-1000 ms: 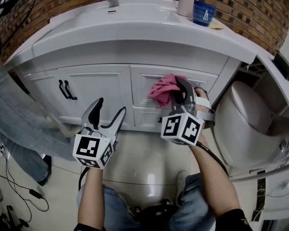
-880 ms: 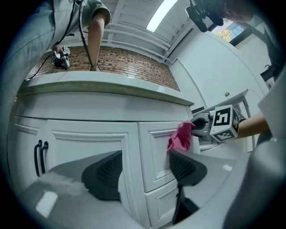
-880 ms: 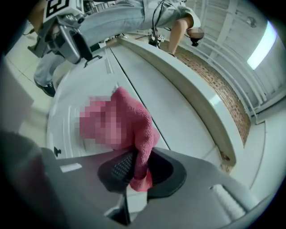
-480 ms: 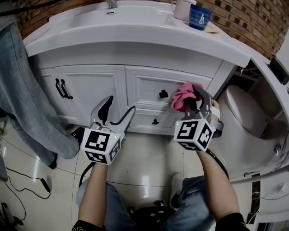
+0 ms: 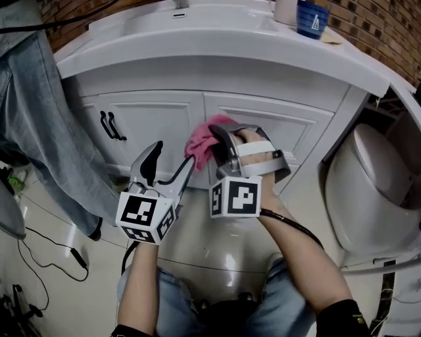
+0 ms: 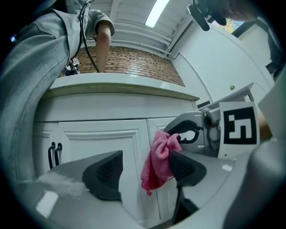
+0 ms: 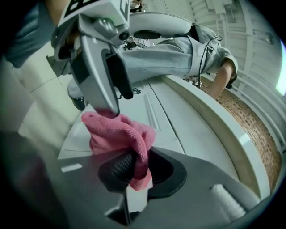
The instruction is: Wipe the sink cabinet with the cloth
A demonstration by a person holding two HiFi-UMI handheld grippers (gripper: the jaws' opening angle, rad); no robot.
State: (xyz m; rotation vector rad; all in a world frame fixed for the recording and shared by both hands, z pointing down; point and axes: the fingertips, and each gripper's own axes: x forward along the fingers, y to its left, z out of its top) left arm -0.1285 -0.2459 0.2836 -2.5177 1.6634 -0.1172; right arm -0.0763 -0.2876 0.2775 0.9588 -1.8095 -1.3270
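The white sink cabinet [image 5: 152, 108] fills the upper half of the head view. My right gripper [image 5: 217, 135] is shut on a bunched pink cloth [image 5: 200, 139] and holds it against the cabinet front, near the seam between the left door and the right-hand panels. In the right gripper view the cloth [image 7: 117, 130] is pinched between the pads of that gripper [image 7: 133, 167]. My left gripper [image 5: 172, 158] hovers open and empty just left of the cloth. From its own camera, the left gripper [image 6: 145, 172] looks at the cloth [image 6: 157, 156] and the right gripper [image 6: 196, 132].
Two black door handles [image 5: 108, 125] sit on the left door. A white countertop [image 5: 217, 39] overhangs the cabinet, with a blue cup [image 5: 311, 18] on it. A toilet [image 5: 375, 191] stands at the right. A person's jeans leg [image 5: 39, 131] stands at the left, with cables [image 5: 39, 260] on the floor.
My right gripper has carried the pink cloth leftwards across the cabinet front, from the right-hand drawers to the middle, close to the left gripper. The left gripper stays open and low.
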